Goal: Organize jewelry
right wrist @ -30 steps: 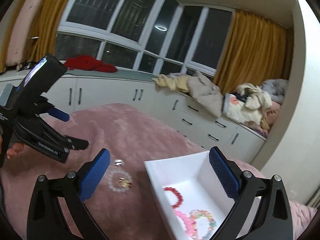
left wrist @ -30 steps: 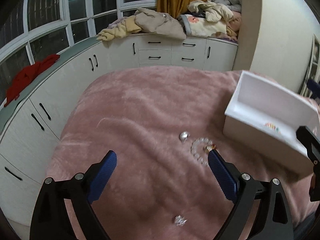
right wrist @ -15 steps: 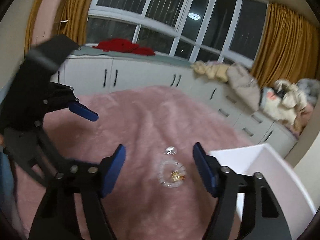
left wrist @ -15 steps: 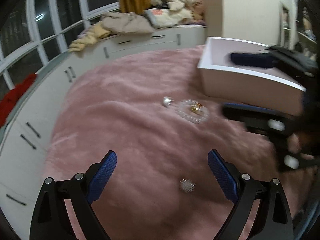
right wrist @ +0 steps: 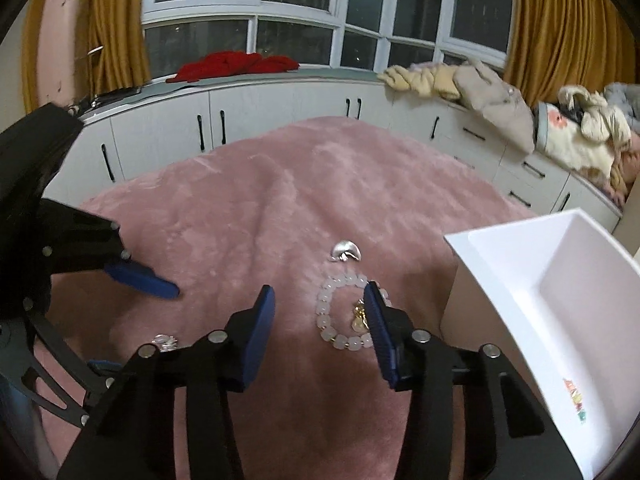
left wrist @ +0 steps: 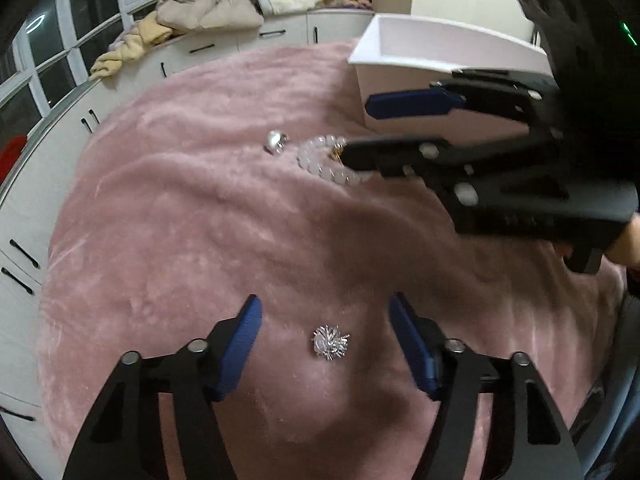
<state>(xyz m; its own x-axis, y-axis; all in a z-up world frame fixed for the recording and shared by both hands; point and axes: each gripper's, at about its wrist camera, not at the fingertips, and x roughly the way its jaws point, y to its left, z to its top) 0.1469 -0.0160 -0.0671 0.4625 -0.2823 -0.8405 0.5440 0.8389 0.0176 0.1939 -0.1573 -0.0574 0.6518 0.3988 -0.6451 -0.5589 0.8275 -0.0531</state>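
Jewelry lies scattered on the pink blanket (left wrist: 192, 208): a silver spiky brooch (left wrist: 331, 342), a pale bead bracelet (right wrist: 344, 312) with a gold charm (right wrist: 359, 314), and a small silver piece (right wrist: 346, 251) just beyond it. I see my left gripper (left wrist: 325, 322) low over the blanket, jaws closing with the brooch between them, pads not yet touching it. My right gripper (right wrist: 320, 304) is also closing, holding nothing; its right finger overlaps the bracelet's near edge, and I cannot tell whether it touches. The white box (right wrist: 520, 264) stands to the right, colourful beads inside.
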